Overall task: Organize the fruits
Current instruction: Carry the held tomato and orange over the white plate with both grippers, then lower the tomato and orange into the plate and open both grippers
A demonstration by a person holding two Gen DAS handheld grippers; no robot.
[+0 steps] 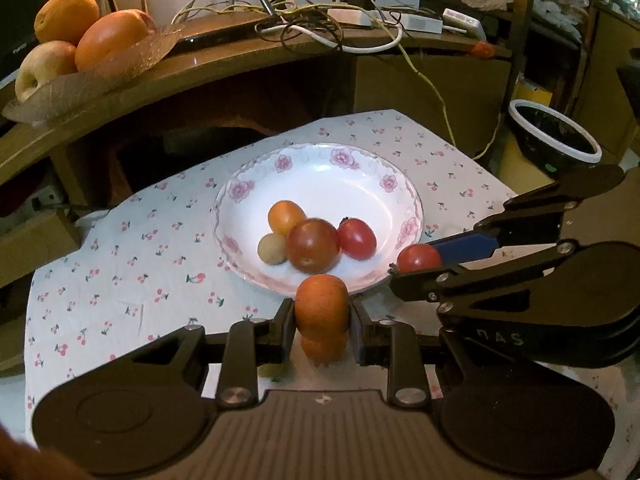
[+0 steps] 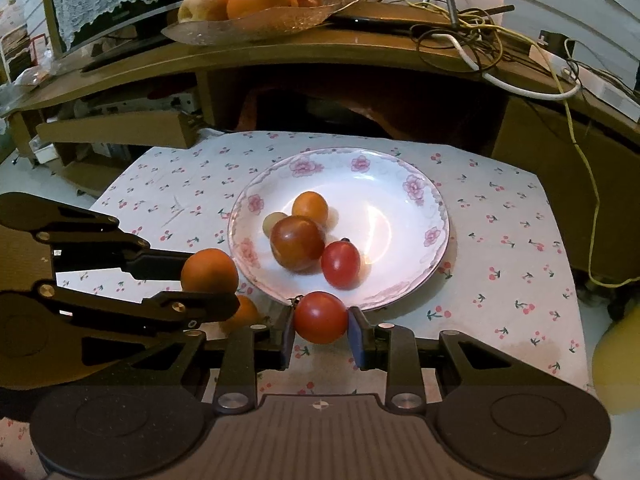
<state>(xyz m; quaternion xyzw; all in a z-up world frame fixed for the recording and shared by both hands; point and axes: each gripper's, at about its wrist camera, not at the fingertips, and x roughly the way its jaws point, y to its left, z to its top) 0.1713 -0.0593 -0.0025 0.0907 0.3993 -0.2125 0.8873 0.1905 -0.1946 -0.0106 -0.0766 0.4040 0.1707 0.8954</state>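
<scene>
Your left hand-held gripper (image 1: 322,312) is clenched on a round orange cherry tomato (image 1: 322,306), held just short of the near rim of the white floral-edged plate (image 1: 248,168). Your right hand-held gripper (image 2: 322,318) is clamped on a round red cherry tomato (image 2: 322,317), also at the near rim.

- Another orange fruit (image 2: 244,314) sits under the left load on the cherry-print cloth covering the desk (image 2: 500,240) (whether they touch, I cannot tell).
- Four small tomatoes are already clustered in the plate: the dark red-brown one (image 2: 297,243), a red oval one (image 2: 341,265), an orange one (image 2: 310,207) and a pale yellow one (image 2: 274,222).

Risks, as I judge them:
- Both grippers converge on the same rim; their fingers could collide.
- Smooth, round skins: squeeze harder and one splits, ease off and it pops out.
- A release onto the sloped rim could let a tomato roll into the cluster and scatter it, or off onto the cloth.
</scene>
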